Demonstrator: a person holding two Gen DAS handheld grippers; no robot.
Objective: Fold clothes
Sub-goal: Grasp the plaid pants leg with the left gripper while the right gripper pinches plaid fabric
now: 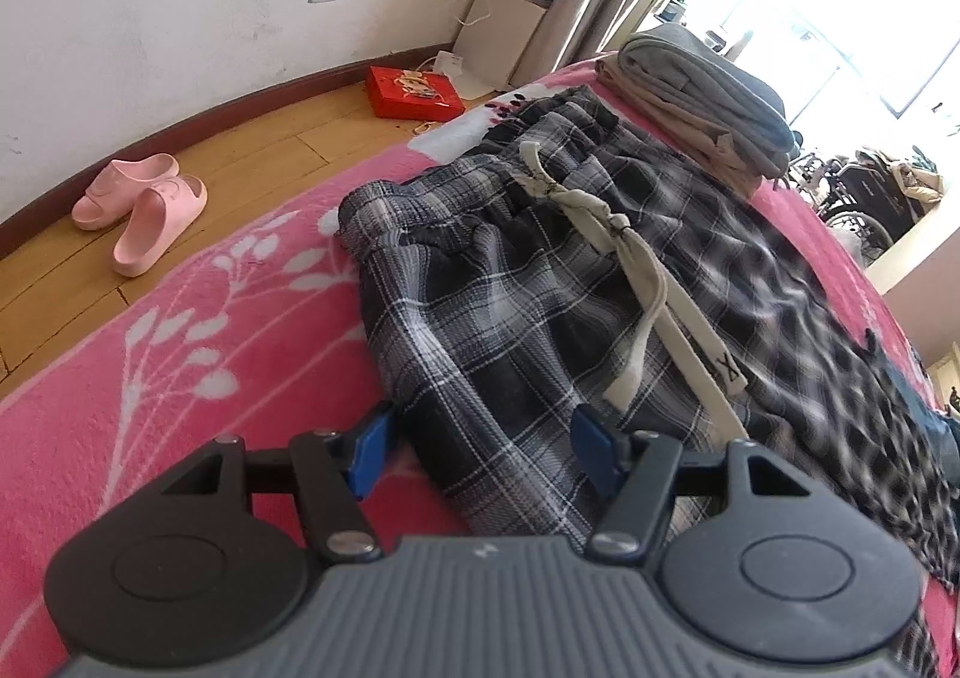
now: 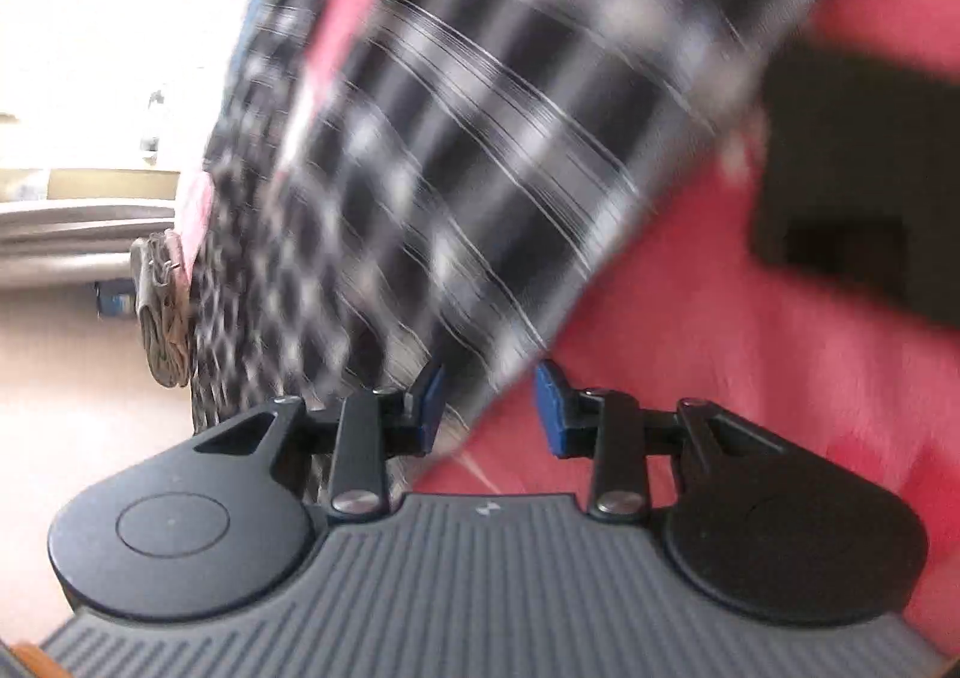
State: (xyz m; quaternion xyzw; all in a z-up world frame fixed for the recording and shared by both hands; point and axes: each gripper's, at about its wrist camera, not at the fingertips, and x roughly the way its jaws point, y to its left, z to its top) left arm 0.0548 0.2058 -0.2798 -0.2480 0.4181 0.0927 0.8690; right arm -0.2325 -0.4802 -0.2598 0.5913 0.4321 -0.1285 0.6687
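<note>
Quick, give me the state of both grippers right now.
Left gripper: open, jaws astride the edge of the plaid trousers, pads not pressing.
Right gripper: open, holding nothing; the trousers' edge lies in the gap, view blurred.

Each handheld gripper looks the same: the left gripper [image 1: 480, 447] and the right gripper [image 2: 489, 408] have a grey ribbed body with a small pale mark at its front edge, two round black housings with embossed circles, black link arms on silver screws, and blue pads [image 1: 367, 449] on the fingertips.
</note>
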